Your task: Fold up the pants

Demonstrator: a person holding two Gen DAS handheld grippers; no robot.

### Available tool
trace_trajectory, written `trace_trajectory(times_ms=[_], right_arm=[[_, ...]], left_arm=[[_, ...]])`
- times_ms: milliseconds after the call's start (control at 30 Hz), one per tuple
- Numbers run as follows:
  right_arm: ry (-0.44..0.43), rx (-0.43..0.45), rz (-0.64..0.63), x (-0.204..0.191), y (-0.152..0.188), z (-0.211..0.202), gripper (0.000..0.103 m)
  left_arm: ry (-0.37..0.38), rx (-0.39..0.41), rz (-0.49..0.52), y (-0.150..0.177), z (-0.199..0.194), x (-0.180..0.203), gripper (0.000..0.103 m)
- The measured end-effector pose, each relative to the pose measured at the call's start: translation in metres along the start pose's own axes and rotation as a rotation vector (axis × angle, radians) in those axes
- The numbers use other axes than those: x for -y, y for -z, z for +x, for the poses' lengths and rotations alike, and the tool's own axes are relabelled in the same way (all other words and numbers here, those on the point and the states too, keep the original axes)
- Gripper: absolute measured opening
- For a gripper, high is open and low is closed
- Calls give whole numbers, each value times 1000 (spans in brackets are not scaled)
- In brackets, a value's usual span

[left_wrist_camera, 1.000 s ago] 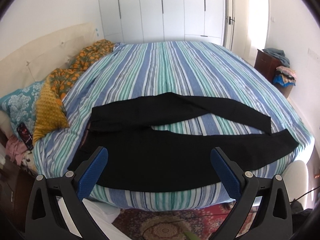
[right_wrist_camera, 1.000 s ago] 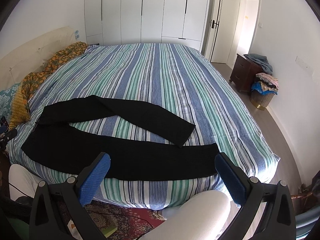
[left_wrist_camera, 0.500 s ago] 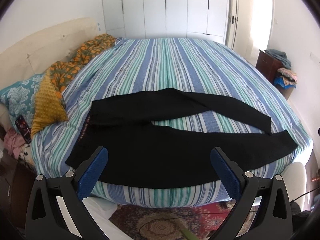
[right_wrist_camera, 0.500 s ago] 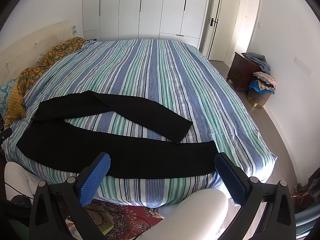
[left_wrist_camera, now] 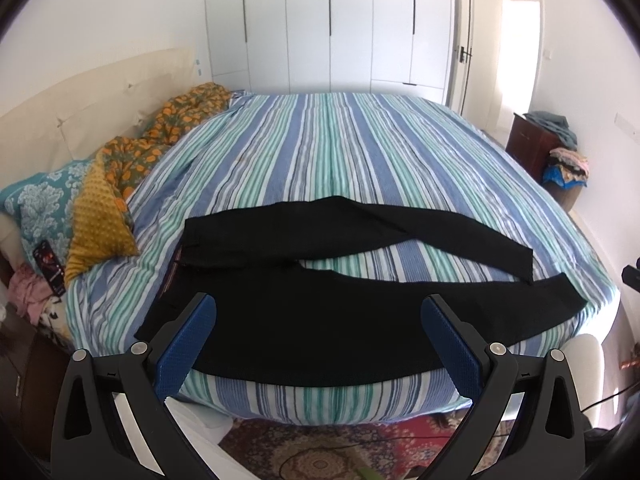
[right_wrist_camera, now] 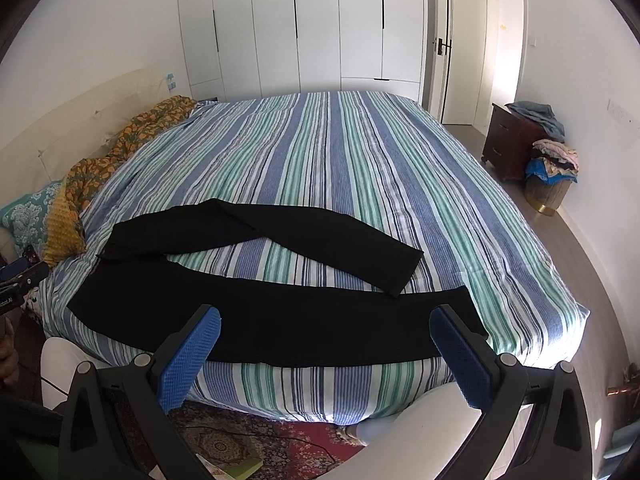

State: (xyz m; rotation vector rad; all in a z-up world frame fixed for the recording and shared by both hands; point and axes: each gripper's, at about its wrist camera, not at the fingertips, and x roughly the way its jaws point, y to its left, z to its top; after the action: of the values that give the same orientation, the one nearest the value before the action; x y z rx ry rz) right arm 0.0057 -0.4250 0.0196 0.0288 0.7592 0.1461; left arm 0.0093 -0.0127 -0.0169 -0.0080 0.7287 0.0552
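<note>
Black pants [left_wrist_camera: 320, 320] lie spread flat along the near edge of a striped bed [left_wrist_camera: 340, 152], waist to the left, legs to the right and split apart. They also show in the right wrist view [right_wrist_camera: 280, 320]. My left gripper [left_wrist_camera: 318, 334] is open and empty, held in front of the near leg and waist part. My right gripper [right_wrist_camera: 326, 344] is open and empty, held in front of the near leg. Neither touches the cloth.
Pillows and an orange patterned blanket [left_wrist_camera: 132, 160] lie at the bed's left. A dark dresser [right_wrist_camera: 512, 148] and a basket of clothes [right_wrist_camera: 550, 176] stand at the right wall. White wardrobes [right_wrist_camera: 320, 28] stand behind. A patterned rug [left_wrist_camera: 340, 448] lies below.
Both grippers have tilted upward a little, so the bed and pants sit lower in both views. The pants have not moved. Both grippers stay open.
</note>
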Motion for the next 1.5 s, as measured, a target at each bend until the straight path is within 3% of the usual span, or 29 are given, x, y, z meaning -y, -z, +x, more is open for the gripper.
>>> trace_trajectory(times_ms=[233,300,400,467,567,700,800,833,867,900,1000,1100,1133,1167,1200,1233,1333,1500], right_arm=[[-97,33,-81,-10,2,22,103],[-115,14,-121,-2,6,56,103],[-104,-105,-44,28,6,119,103],[-121,-102,-18,45,6,147,103],[-40,-113,-106,63,10,195,99],[42,-231,-310,71,18,271,76],[110,-283,-445,73,26,317,72],[131,-292,-482,75,29,330,57],[151,-308,-506,78,29,342,18],[146,-325,-508,83,26,348,6],[157,-256,-451,98,-24,341,7],[185,-142,-316,132,-122,334,8],[208,-115,-264,147,-155,339,23],[222,-112,-207,162,-186,350,63],[246,-130,-148,178,-209,363,81],[268,-128,-104,193,-225,372,87],[298,-123,24,232,-233,385,85],[-32,-222,476,282,-174,424,64]], left_arm=[[-7,-59,-20,7,22,-3,102],[-14,-65,-18,9,24,-3,102],[-51,-49,-2,9,24,-3,102],[-71,-57,-1,11,29,-4,102],[-57,-108,-15,12,45,-5,102],[-50,-145,-11,12,60,1,102],[-66,-160,-4,11,69,4,102],[-69,-170,-3,11,73,5,102],[-74,-182,-2,11,76,4,102],[-81,-195,0,12,80,4,102],[-93,-223,6,12,90,5,102],[-81,-245,13,9,101,12,102],[-74,-244,20,7,103,16,102],[-70,-239,28,4,104,20,102],[-70,-230,38,2,104,23,102],[-75,-219,45,0,103,25,102],[-82,-202,52,1,104,26,102],[-61,-320,39,15,133,24,102]])
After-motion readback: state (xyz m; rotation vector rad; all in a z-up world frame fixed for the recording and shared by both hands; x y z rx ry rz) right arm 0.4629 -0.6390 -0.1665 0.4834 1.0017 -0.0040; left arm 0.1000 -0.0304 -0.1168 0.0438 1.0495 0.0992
